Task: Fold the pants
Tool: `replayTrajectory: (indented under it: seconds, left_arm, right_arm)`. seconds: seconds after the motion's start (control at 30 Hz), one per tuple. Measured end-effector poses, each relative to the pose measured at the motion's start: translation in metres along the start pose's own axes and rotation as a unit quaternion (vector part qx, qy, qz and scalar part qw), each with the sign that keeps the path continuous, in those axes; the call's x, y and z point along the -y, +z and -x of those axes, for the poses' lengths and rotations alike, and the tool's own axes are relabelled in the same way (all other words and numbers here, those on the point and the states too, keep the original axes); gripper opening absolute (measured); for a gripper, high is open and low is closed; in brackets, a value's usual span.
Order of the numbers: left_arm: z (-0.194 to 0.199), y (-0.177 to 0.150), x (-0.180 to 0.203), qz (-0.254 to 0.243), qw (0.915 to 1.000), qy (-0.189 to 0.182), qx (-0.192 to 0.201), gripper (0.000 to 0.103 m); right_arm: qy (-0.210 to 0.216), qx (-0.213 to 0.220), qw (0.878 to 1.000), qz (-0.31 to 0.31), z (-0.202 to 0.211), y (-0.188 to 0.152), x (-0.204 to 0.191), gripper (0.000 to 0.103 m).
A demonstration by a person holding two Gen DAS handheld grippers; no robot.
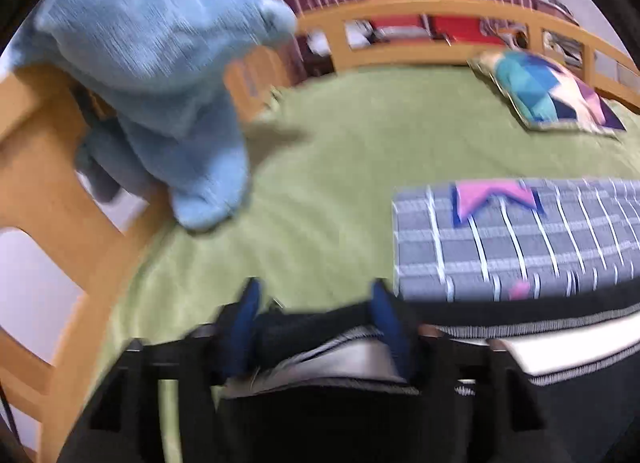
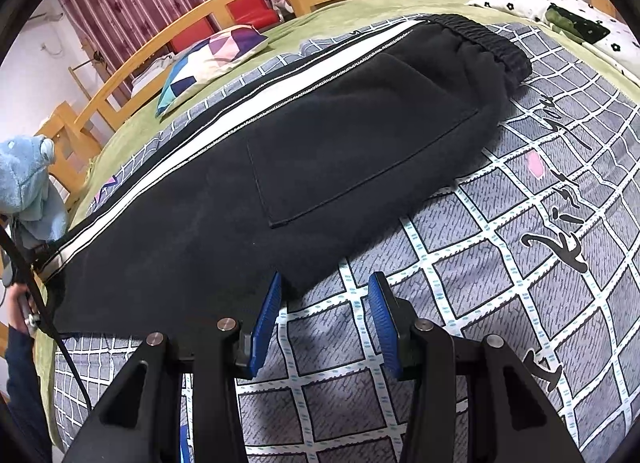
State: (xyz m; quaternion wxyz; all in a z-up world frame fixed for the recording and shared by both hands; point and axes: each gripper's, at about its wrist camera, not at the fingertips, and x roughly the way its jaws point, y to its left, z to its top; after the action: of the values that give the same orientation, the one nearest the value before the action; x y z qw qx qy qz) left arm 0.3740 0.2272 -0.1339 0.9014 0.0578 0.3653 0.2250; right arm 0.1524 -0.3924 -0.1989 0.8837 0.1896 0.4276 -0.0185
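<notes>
Right hand-held gripper gaping, empty | left hand-held gripper parted astride hem | black pants flat, white-striped.

black fleece pants with a white side stripe; grey quilt gridded in white, pink star at 3 o'clock; plain green bedspread; pale blue plush toy at 10 o'clock; blue gripper pads.

pants on quilt, cushion behind, plush toy far left
</notes>
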Motion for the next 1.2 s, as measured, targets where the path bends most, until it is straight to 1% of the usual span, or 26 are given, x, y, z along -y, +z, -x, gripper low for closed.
replayTrajectory:
  seconds: [0.03,0.07,0.17,0.27,0.33,0.4,0.47,0.5,0.53,0.57,0.6,0.67,0.7,0.83,0.9,0.93,0.97,1.0,1.1,1.17,1.2]
  left_arm:
    - [0.005,0.002,-0.003,0.006,0.9999,-0.001,0.010,0.073]
    - [0.014,0.004,-0.008,0.014,0.9997,-0.012,0.019,0.073]
    - [0.024,0.003,-0.013,0.020,0.9992,-0.035,0.010,0.073]
    - [0.036,-0.019,-0.015,0.034,0.9966,-0.073,-0.011,0.073]
    - [0.043,-0.037,-0.014,0.053,0.9928,-0.105,-0.022,0.073]
    - [0.049,-0.062,-0.011,0.073,0.9856,-0.146,-0.044,0.073]
    - [0.053,-0.087,-0.006,0.084,0.9764,-0.187,-0.068,0.073]
    - [0.056,-0.097,-0.005,0.091,0.9728,-0.200,-0.074,0.073]
    - [0.059,-0.110,-0.005,0.101,0.9674,-0.218,-0.080,0.073]
    - [0.061,-0.118,-0.005,0.108,0.9638,-0.229,-0.084,0.073]
    - [0.064,-0.130,-0.005,0.118,0.9582,-0.243,-0.094,0.073]
    - [0.069,-0.149,-0.006,0.131,0.9498,-0.264,-0.106,0.073]
    - [0.072,-0.163,-0.008,0.141,0.9457,-0.271,-0.111,0.073]
    - [0.081,-0.191,-0.016,0.160,0.9420,-0.271,-0.116,0.073]
    - [0.078,-0.203,-0.025,0.194,0.9320,-0.276,-0.133,0.073]
    - [0.075,-0.209,-0.031,0.222,0.9219,-0.286,-0.138,0.073]
    - [0.075,-0.214,-0.036,0.246,0.9133,-0.296,-0.134,0.073]
    - [0.072,-0.216,-0.038,0.258,0.9084,-0.302,-0.130,0.073]
    - [0.058,-0.211,-0.041,0.275,0.9046,-0.302,-0.122,0.073]
    - [0.045,-0.201,-0.041,0.284,0.9034,-0.298,-0.120,0.071]
    - [0.036,-0.195,-0.042,0.293,0.9013,-0.296,-0.118,0.071]
  right_arm:
    - [0.001,0.000,1.000,0.000,0.000,0.000,-0.001,0.044]
    - [0.002,-0.001,1.000,0.001,0.000,0.000,-0.002,0.044]
    - [0.006,-0.001,1.000,0.002,0.001,-0.001,-0.003,0.044]
    - [0.008,0.002,1.000,-0.005,0.006,0.000,0.001,0.044]
    - [0.005,0.007,1.000,-0.011,0.010,0.004,0.007,0.044]
    - [-0.001,0.015,1.000,-0.017,0.015,0.011,0.017,0.046]
    - [-0.010,0.026,0.999,-0.025,0.018,0.020,0.031,0.052]
    - [-0.015,0.036,0.999,-0.034,0.019,0.028,0.041,0.054]
    - [-0.016,0.043,0.998,-0.041,0.018,0.034,0.048,0.055]
    - [-0.014,0.049,0.998,-0.049,0.016,0.041,0.057,0.058]
    - [-0.012,0.055,0.997,-0.059,0.013,0.049,0.066,0.060]
    - [-0.002,0.062,0.995,-0.082,0.002,0.065,0.084,0.062]
    - [0.004,0.061,0.994,-0.095,-0.007,0.073,0.092,0.062]
    - [0.056,0.047,0.987,-0.146,-0.044,0.093,0.116,0.063]
    - [0.075,0.056,0.982,-0.163,-0.053,0.100,0.121,0.063]
    - [0.079,0.057,0.981,-0.165,-0.056,0.104,0.121,0.063]
    - [0.080,0.056,0.981,-0.165,-0.059,0.107,0.121,0.063]
    - [0.079,0.053,0.982,-0.162,-0.062,0.112,0.119,0.063]
    - [0.067,0.046,0.986,-0.147,-0.071,0.119,0.113,0.065]
    - [0.056,0.044,0.988,-0.137,-0.076,0.125,0.108,0.065]
    - [0.053,0.044,0.989,-0.134,-0.079,0.127,0.106,0.066]
